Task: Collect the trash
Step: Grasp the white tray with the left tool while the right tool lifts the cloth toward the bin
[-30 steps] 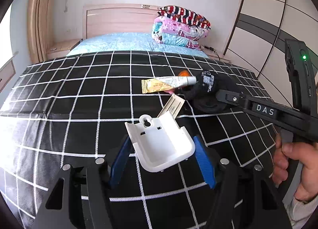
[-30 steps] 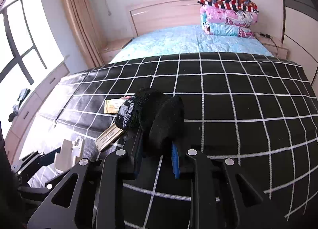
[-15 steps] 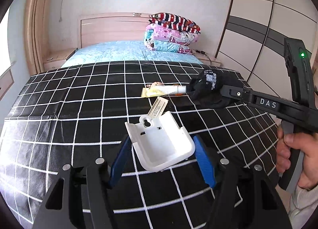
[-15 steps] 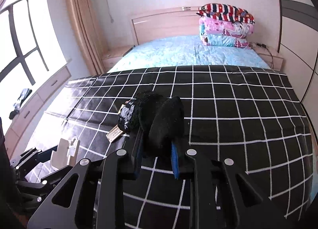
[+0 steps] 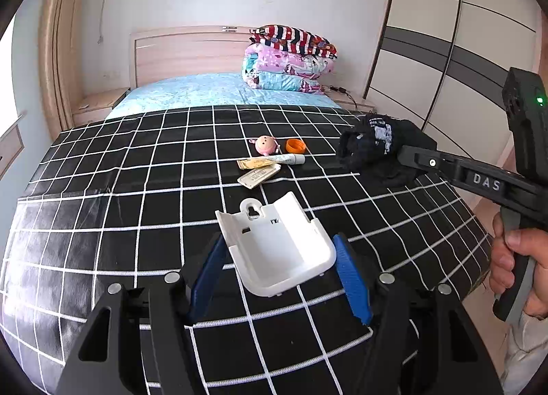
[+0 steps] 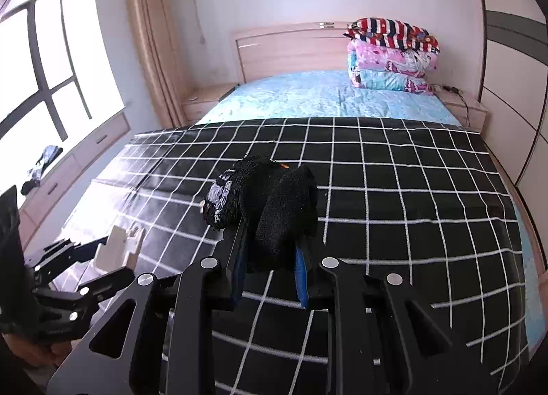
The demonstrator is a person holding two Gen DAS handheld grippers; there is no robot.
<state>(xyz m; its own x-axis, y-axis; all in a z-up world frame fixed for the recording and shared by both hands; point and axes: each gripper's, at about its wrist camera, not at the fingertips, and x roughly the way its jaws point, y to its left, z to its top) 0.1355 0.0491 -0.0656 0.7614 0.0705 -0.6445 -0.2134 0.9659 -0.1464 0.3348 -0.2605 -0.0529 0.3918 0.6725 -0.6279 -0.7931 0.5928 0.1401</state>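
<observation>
My left gripper [image 5: 279,258] is shut on a white plastic holder [image 5: 277,246] and holds it above the black checked bed cover [image 5: 137,189]. My right gripper [image 6: 270,254] is shut on a black sock bundle [image 6: 274,200], held up in the air; it also shows in the left wrist view [image 5: 376,152]. On the cover lie a pink toy [image 5: 265,145], an orange cap [image 5: 295,145], a tube [image 5: 284,158], a yellow sachet [image 5: 255,164] and a flat paper packet [image 5: 258,176].
Folded quilts [image 5: 287,66] are stacked at the headboard on a light blue sheet [image 5: 212,90]. A wardrobe [image 5: 445,52] stands to the right. A window and low drawers [image 6: 68,162] run along the left wall.
Both grippers have risen and pulled back from the bed with their loads. The sock bundle has left the cover, uncovering the pink toy and orange cap.
</observation>
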